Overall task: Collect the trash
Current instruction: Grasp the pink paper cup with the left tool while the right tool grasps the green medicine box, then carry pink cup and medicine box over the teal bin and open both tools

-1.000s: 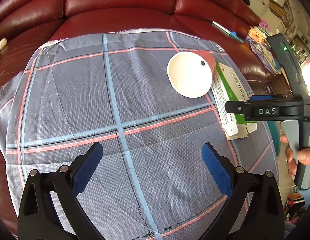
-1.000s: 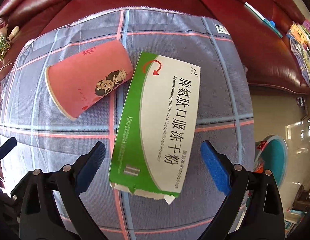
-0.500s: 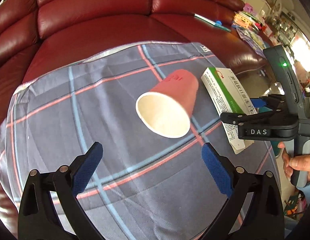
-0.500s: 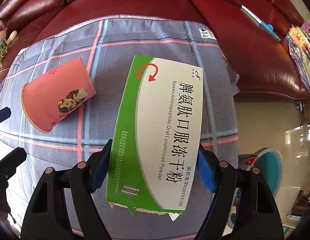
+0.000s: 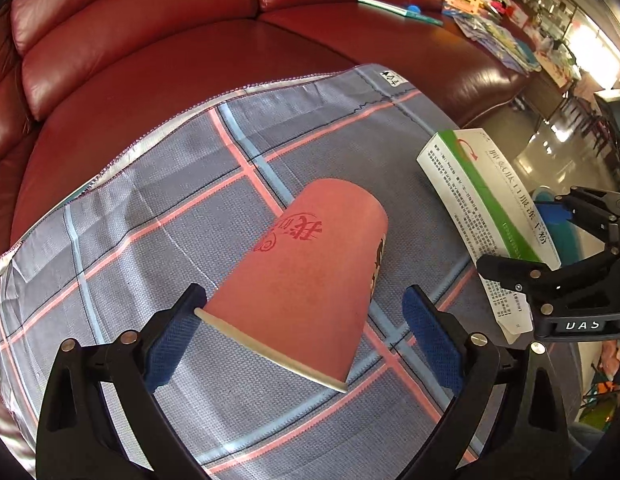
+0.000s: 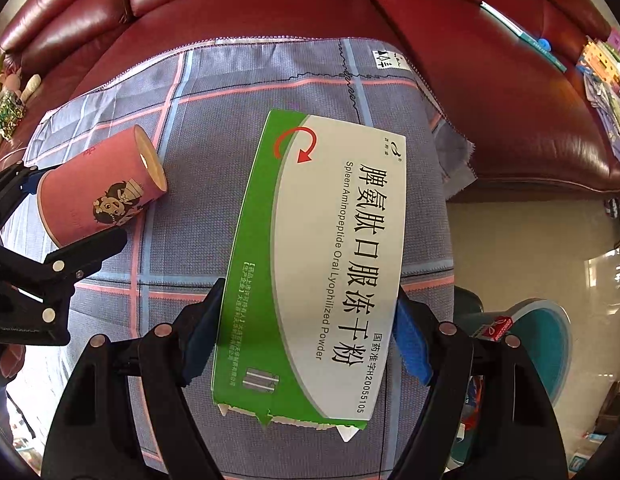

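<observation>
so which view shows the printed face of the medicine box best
The right wrist view: the medicine box fills the centre between the right gripper's pads, with its label readable and its torn end visible. The left wrist view shows the box only at the right edge, foreshortened, its print small.

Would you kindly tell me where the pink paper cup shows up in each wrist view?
Left wrist view: the pink paper cup lies centre, on its side.
Right wrist view: the cup lies at the left edge.
Shared landmark: the green and white medicine box beside it on the plaid cloth.
</observation>
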A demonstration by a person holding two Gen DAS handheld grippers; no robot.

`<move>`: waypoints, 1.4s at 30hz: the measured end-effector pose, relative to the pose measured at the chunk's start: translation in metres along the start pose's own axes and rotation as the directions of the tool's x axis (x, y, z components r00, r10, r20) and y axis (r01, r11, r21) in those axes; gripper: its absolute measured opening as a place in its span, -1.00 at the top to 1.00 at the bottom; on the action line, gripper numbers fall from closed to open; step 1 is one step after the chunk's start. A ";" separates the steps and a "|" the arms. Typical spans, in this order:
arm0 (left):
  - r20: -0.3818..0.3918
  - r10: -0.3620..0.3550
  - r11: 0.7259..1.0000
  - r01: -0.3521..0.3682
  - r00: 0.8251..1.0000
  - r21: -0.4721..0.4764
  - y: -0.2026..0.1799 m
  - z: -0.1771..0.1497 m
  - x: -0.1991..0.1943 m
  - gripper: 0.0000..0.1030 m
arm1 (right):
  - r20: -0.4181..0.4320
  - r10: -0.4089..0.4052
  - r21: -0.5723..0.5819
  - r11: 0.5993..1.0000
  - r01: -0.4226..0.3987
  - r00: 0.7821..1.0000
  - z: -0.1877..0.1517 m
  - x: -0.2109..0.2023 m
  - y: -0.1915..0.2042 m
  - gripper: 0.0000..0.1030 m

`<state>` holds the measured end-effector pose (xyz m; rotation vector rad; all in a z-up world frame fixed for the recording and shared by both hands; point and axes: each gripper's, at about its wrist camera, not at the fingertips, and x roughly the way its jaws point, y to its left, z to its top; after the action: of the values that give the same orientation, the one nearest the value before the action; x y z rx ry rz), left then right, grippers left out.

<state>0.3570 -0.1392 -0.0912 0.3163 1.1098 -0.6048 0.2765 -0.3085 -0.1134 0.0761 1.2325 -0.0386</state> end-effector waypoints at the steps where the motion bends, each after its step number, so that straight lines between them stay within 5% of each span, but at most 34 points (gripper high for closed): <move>1: -0.003 -0.002 1.000 0.002 1.000 0.004 -0.001 -0.001 0.001 -0.64 | 0.000 0.003 -0.001 1.000 -0.003 1.000 -0.001 0.000 0.001 -0.41; 14: 0.025 0.001 1.000 -0.001 1.000 -0.004 -0.016 -0.016 -0.009 -0.51 | 0.006 0.037 -0.001 0.999 -0.037 0.999 -0.009 0.002 -0.003 -0.41; 26: 0.039 0.025 0.997 -0.022 0.999 -0.078 -0.039 -0.066 -0.053 -0.50 | 0.063 0.077 0.042 0.996 -0.080 0.995 -0.049 -0.044 -0.026 -0.41; 42: 0.118 -0.002 1.000 -0.001 0.993 0.020 -0.162 -0.072 -0.117 -0.51 | 0.204 0.054 0.182 0.979 -0.092 0.977 -0.137 -0.128 -0.140 -0.41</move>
<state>0.1709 -0.1959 -0.0070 0.2933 0.9909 -0.6274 0.0949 -0.4383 -0.0429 0.2787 1.0225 -0.0984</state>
